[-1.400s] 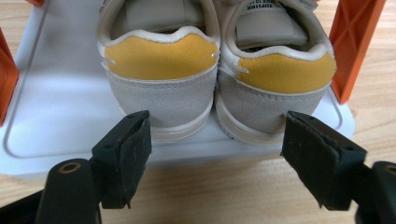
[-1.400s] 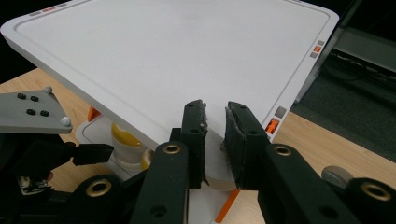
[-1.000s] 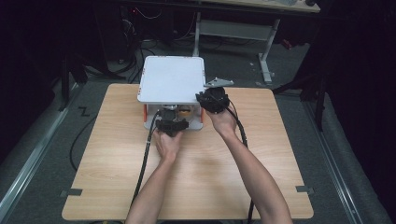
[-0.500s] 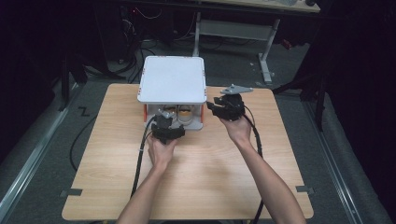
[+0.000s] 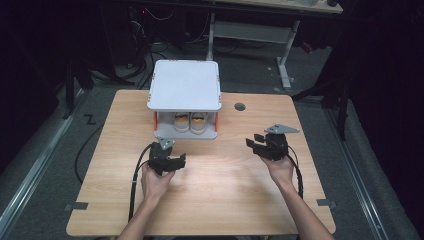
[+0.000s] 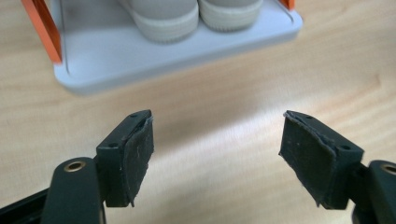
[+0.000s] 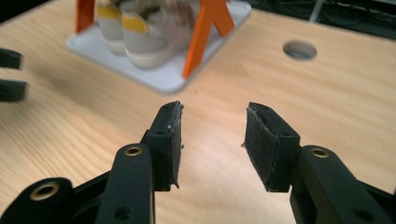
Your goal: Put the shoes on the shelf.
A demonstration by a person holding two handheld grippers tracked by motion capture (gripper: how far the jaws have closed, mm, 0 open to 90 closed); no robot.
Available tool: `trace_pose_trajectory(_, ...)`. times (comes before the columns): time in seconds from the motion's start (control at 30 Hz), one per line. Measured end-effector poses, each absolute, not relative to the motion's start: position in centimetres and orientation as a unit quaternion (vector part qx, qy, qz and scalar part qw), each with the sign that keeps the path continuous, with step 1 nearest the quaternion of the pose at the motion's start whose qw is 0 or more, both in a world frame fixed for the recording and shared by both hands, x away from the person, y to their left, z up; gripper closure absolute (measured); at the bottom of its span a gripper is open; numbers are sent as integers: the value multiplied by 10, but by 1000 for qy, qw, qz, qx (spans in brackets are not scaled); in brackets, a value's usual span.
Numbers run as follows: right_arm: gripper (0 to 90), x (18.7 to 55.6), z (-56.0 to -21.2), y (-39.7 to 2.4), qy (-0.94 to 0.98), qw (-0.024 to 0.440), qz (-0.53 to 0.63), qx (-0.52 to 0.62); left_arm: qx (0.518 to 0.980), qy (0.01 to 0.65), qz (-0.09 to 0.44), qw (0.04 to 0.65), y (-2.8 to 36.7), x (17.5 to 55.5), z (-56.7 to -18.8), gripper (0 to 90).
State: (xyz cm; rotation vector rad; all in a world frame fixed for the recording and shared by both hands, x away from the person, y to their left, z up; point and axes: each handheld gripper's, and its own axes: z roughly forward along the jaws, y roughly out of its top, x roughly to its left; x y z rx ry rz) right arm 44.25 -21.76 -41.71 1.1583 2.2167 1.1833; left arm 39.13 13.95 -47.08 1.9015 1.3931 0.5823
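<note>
Pair of grey-and-yellow shoes (image 5: 190,121) side by side on rack's (image 5: 185,84) lower shelf

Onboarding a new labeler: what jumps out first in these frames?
A small white two-tier rack with orange posts stands at the table's far middle, a pair of pale sneakers with yellow heels on its lower shelf. Nearer the person, the left gripper and right gripper hover apart over bare wood, jaws open and empty.
</note>
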Motion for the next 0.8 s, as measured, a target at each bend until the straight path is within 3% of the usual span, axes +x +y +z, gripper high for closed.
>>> trace_pose_trajectory(0.43,525,407,-468,-248,769,179,410,456,738,537,213,350,152,362,-486,271)
trace_pose_trajectory(0.8,491,394,-492,-269,768,209,367,482,735,548,222,333,159,354,-497,287)
